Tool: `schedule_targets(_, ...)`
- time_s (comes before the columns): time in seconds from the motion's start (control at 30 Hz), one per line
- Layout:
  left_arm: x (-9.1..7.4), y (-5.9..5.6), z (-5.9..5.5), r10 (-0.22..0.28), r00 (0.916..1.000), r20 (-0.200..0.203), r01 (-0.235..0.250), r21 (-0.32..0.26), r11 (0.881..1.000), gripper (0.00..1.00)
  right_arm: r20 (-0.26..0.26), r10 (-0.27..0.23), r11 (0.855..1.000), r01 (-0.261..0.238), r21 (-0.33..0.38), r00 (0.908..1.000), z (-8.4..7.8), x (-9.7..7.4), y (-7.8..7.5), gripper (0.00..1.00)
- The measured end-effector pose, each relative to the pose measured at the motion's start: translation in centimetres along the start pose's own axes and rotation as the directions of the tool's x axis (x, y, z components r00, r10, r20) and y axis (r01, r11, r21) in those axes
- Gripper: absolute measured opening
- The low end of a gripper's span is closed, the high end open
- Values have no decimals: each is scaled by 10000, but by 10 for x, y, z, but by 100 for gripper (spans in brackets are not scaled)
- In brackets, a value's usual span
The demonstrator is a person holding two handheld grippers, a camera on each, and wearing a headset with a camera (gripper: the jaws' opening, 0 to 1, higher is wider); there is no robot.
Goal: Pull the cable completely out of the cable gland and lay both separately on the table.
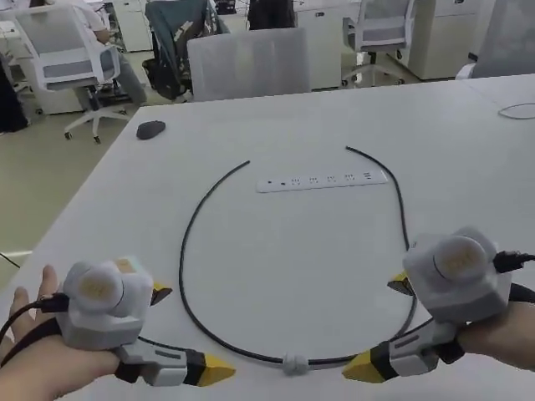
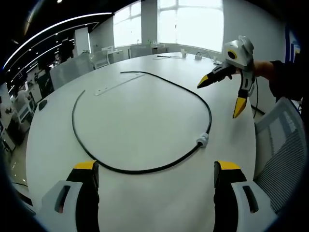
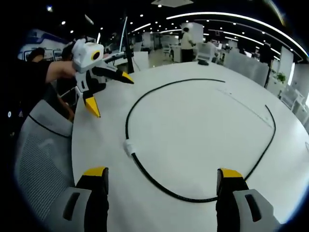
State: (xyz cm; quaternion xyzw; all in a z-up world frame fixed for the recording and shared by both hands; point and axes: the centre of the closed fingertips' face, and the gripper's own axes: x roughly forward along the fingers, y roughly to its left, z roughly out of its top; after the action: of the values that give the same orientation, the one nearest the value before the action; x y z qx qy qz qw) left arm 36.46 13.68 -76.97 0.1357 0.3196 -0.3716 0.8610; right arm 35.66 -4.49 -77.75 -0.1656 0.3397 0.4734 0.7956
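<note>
Black cable (image 1: pixel 182 251) is seen looped on the tabletop (image 1: pixel 292 251), with a small white cable gland (image 1: pixel 294 363) threaded on it near the front edge. Left gripper (image 1: pixel 194 332) and right gripper (image 1: pixel 376 326): jaws wide, empty. Cable is judged light and limp; gland rigid, best gripped.

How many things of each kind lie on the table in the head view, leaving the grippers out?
Cables: 2, the long black cable and a thin cable at the far right edge
Cable gland: 1
Power strip: 1
Mouse: 1
Total: 5
</note>
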Motion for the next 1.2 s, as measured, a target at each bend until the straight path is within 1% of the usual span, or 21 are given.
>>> schedule_targets(0.07,1,-4,2,-161,9999,1,161,115,9998,99,-62,249,9996,-250,-132,9997,1,5,6,88)
schedule_targets(0.1,1,-4,4,-143,9999,29,142,264,9996,98,-82,393,9989,-395,-251,9992,2,7,9,85)
schedule_targets(0.13,1,-2,8,-69,9999,129,62,579,9983,95,-115,451,9983,-455,-376,9989,3,10,11,82)
schedule_targets(0.17,1,-2,10,-54,9998,176,43,655,9978,92,-150,424,9982,-429,-409,9990,3,11,11,76)
schedule_targets(0.23,0,-3,14,-44,9997,226,29,641,9979,91,-124,360,9970,-368,-687,9993,6,15,11,73)
schedule_targets(0.3,1,-5,18,-148,9993,347,129,552,9984,91,-68,568,9959,-571,-704,9984,9,20,15,73)
schedule_targets(0.37,2,-8,20,-255,9991,327,233,659,9976,88,-121,729,9946,-736,-733,9973,10,24,19,67)
schedule_targets(0.4,3,-12,18,-405,9990,171,392,746,9964,86,-140,938,9918,-946,-856,9955,10,27,23,63)
schedule_targets(0.47,3,-17,17,-610,9981,15,606,936,9938,81,-84,1138,9886,-1140,-988,9935,11,33,27,52)
schedule_targets(0.5,4,-22,20,-880,9959,230,853,1001,9913,78,24,1377,9850,-1367,-1055,9905,13,36,31,49)
schedule_targets(0.53,4,-25,19,-982,9948,256,952,969,9907,76,30,1390,9853,-1380,-1007,9903,13,38,32,49)
schedule_targets(0.57,5,-29,16,-1107,9938,109,1093,868,9902,75,10,1675,9797,-1663,-1116,9859,14,40,38,48)
schedule_targets(0.63,7,-34,17,-1284,9915,211,1265,748,9891,75,-54,1781,9773,-1775,-1157,9840,13,45,41,44)
schedule_targets(0.77,10,-36,18,-1358,9903,308,1342,490,9897,72,-123,1989,9702,-1987,-1387,9799,13,53,47,36)
schedule_targets(0.83,11,-37,21,-1304,9902,500,1285,400,9909,72,-108,2017,9682,-2010,-1488,9794,13,57,49,35)
schedule_targets(0.87,11,-38,24,-1261,9895,714,1236,385,9916,74,-56,2185,9628,-2165,-1615,9758,14,58,52,32)
schedule_targets(0.93,11,-43,22,-1414,9879,642,1395,340,9896,74,-229,2148,9606,-2155,-1757,9764,11,62,53,27)
schedule_targets(1.0,13,-45,18,-1516,9872,505,1500,330,9881,71,-173,2270,9528,-2258,-2029,9737,11,64,55,26)
schedule_targets(1.07,13,-47,16,-1571,9865,457,1562,232,9875,71,-237,2346,9509,-2345,-2019,9718,10,68,56,25)
schedule_targets(1.17,15,-48,20,-1598,9845,729,1596,81,9872,72,-267,2451,9501,-2456,-1921,9691,11,70,58,23)
schedule_targets(1.2,15,-49,20,-1636,9835,775,1637,56,9865,73,-148,2498,9469,-2474,-2051,9682,13,71,59,22)
